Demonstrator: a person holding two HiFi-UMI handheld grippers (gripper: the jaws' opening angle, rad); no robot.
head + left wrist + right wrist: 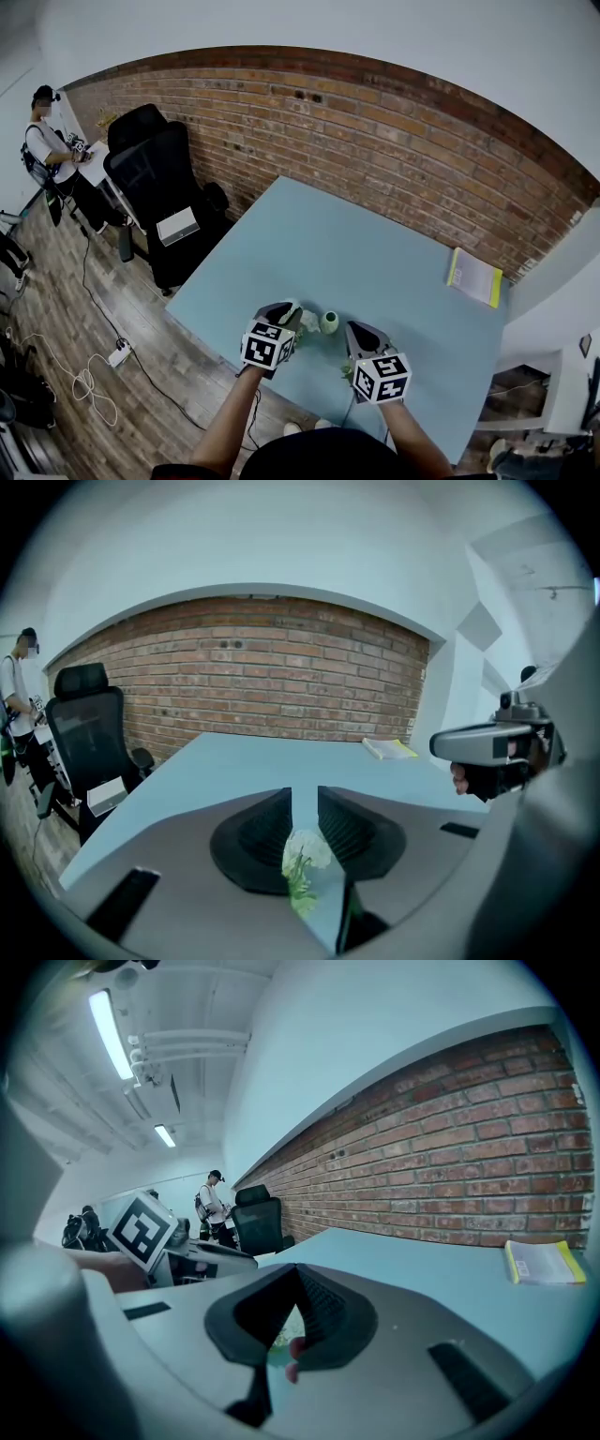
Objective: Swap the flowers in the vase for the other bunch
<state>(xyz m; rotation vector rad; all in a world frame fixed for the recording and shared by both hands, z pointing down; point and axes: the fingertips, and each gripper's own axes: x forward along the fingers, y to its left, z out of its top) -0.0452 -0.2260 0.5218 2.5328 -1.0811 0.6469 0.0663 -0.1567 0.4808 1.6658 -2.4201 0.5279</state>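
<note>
Table [394, 253] space is ample, so the white flowers [305, 860] can be carried well aside before they are laid down. Left gripper [304, 797] has its jaws drawn nearly together on that bunch's stems. I cannot tell whether the stems are clear of the vase [329, 322], which stands upright between the 2 grippers near the front edge. A firm grip and a straight lift should stop the small vase from tipping. Right gripper [298, 1274] has its jaws closed, with a pink bud [292, 1354], probably of the other bunch, pinched beneath them. Head view alone shows the vase. Only the gripper views show a bunch in each pair of jaws, 1 white and 1 pink.
</note>
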